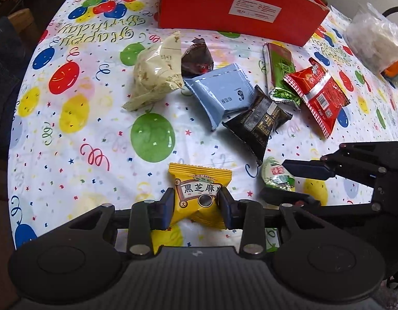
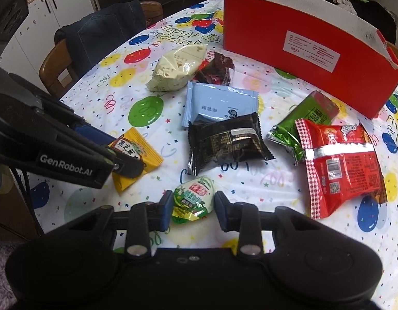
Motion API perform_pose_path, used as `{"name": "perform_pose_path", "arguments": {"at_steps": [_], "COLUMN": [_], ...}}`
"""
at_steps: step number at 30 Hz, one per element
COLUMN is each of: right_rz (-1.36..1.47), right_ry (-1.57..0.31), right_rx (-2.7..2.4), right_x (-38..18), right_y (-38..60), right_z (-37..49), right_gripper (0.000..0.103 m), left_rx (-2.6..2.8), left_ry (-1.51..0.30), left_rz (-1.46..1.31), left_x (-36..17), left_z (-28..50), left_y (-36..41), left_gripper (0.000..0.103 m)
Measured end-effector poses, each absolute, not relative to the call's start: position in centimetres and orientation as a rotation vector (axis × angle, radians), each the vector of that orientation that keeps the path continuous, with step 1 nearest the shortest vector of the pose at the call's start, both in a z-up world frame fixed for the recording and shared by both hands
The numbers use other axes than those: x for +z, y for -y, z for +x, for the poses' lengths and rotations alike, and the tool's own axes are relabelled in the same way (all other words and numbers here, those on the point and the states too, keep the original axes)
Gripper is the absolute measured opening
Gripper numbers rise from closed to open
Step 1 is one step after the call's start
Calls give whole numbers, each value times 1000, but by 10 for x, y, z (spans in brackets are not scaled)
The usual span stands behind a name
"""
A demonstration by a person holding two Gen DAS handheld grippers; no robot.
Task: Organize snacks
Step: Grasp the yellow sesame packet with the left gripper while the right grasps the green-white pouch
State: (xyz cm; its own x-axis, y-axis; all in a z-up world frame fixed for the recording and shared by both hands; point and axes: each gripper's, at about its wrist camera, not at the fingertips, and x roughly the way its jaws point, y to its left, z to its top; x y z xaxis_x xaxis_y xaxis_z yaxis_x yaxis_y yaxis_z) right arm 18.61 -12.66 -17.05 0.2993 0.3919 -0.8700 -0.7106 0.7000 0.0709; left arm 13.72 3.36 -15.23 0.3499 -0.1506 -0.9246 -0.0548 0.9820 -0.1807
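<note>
- The table [image 1: 69, 118], under a white cloth printed with balloons and confetti, carries every snack; a wooden chair [image 2: 54, 64] with dark cloth draped over it stands past its far left edge.
- The left gripper [image 1: 196, 201] points steeply down near the table's near edge, its fingers clamped on the sides of a yellow packet [image 1: 199, 193] with black characters on its label; the packet's lower half is creased between the pads.
- Farther in, toward the table's middle, lies a cream packet [image 1: 157, 75], puffed and crumpled, touching a dark brown packet [image 1: 197, 56] on its right.
- A pale blue packet [image 1: 219, 90] lies just in front of the brown one, and a black packet [image 1: 258, 124] overlaps its near corner.
- The right gripper [image 2: 193, 204] also points steeply down at the near edge, just right of the left one; its fingers are closed on a small green and white packet [image 2: 193, 199], gripping it by its two sides.
- Right of the black packet, a green packet [image 2: 304, 118] lies partly under a red packet [image 2: 343, 165] with a white barcode panel.
- A red box [image 2: 302, 49], open at the top with a white label on its side, stands along the far edge behind the snacks.
- A clear bag [image 1: 374, 41] of white contents sits at the far right edge.
</note>
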Motion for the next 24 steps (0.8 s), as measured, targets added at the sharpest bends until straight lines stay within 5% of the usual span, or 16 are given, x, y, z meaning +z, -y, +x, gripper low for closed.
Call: {"name": "perform_pose_path", "arguments": {"at_steps": [24], "right_rz": [-221], "right_ry": [-934], "right_rx": [727], "right_x": [-108], "right_y": [154], "right_z": [199], "right_gripper": [32], "left_rx": [-61], "left_ry": [-1114], "left_rz": [-248], "left_x": [-106], "left_z": [138], "left_y": [-45], "left_gripper": [33]}}
